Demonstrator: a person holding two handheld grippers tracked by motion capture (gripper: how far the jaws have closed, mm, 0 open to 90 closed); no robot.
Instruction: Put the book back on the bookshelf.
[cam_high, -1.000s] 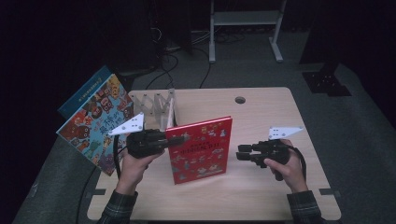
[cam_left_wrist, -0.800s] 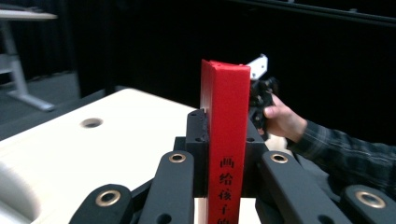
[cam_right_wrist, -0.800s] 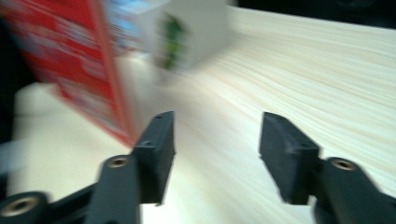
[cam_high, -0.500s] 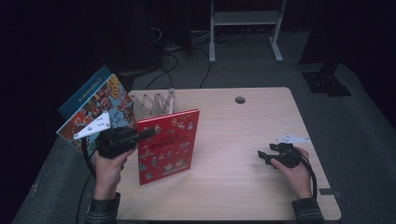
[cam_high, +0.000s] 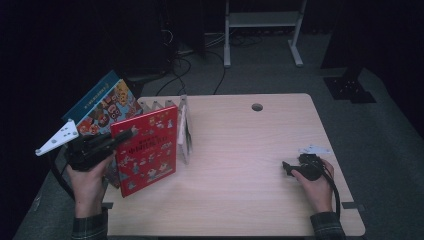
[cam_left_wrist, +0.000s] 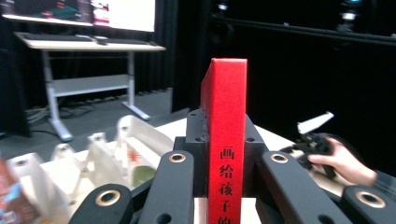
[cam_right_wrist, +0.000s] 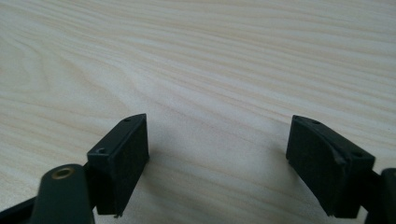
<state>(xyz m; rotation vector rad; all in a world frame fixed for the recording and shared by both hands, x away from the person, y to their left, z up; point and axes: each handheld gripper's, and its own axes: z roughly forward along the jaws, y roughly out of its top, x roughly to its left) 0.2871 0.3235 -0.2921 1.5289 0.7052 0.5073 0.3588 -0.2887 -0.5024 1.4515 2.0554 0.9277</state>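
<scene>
The left gripper (cam_high: 120, 137) clamped the spine of the thin red hardcover picture book (cam_high: 145, 150), upright just before the white slotted book rack (cam_high: 184, 130). Slotting it cleanly probably called for keeping the book vertical. The right gripper (cam_high: 288, 167), its jaws having just been opening on nothing, rested on the pale wooden table (cam_high: 240, 150); the room beyond was dark.

The table (cam_high: 240, 150) top is pale wood-grain laminate, smooth with a slight sheen. The red picture book (cam_high: 145, 150) has a matt card spine and a printed cover. The book rack (cam_left_wrist: 107, 154) looks like cream plastic, smooth. The right gripper (cam_right_wrist: 217, 154) has matt black, finely textured pads.
</scene>
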